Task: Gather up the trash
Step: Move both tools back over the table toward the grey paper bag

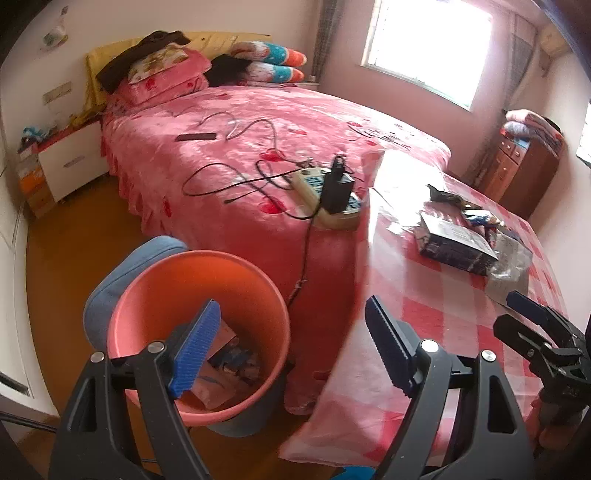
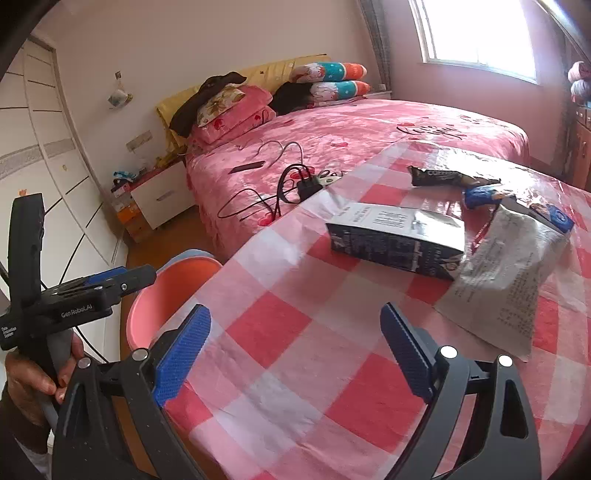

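Trash (image 2: 397, 242) lies near the far edge of the checked table (image 2: 295, 332); my left gripper (image 1: 291, 347) and right gripper (image 2: 295, 350) are wide open, empty, beside the pink bin (image 1: 192, 280).

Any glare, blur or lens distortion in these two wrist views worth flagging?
Left wrist: window blown out, glare on the tablecloth, table edge smeared with motion blur. Right wrist: sharper, window overexposed, sheen near the black carton. Both views bend the room's straight lines.
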Available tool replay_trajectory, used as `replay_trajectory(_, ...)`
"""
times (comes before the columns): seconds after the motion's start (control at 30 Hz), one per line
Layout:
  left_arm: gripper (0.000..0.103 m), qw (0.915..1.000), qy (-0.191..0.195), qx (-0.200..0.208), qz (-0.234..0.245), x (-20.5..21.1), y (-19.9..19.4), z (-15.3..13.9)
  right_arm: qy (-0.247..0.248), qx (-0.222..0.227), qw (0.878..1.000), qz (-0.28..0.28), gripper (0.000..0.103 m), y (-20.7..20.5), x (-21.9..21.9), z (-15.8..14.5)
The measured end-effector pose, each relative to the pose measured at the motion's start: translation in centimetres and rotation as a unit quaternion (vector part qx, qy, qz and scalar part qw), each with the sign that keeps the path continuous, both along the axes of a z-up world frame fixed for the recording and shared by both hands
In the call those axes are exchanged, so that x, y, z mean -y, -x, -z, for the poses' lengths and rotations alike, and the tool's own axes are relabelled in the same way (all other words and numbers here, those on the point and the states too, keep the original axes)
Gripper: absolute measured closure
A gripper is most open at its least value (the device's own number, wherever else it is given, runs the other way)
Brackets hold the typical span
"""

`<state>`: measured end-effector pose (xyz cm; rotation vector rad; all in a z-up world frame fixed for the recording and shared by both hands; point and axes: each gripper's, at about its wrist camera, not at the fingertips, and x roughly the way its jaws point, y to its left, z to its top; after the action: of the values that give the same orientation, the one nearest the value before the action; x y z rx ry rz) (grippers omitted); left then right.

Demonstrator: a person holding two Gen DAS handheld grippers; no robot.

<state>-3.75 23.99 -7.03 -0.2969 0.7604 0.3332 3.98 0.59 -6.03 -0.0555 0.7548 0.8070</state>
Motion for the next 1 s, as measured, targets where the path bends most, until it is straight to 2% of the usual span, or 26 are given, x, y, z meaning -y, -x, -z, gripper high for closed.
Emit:
replay_trajectory(0.67, 0.022, 0.9982, -0.023, -0.008, 0.055, 5.8, -3.3, -1.3, -0.034, -0.013, 0.998, 0.049, 0.011, -2.3, 5.8, -0.7)
replay_trajectory(1.0, 0.022, 0.9941, -0.029, -0.011, 0.104, 9.7, -5.7, -1.3, -0.035, -0.023, 0.994, 0.1, 0.011, -5.2, 10.0, -1.5)
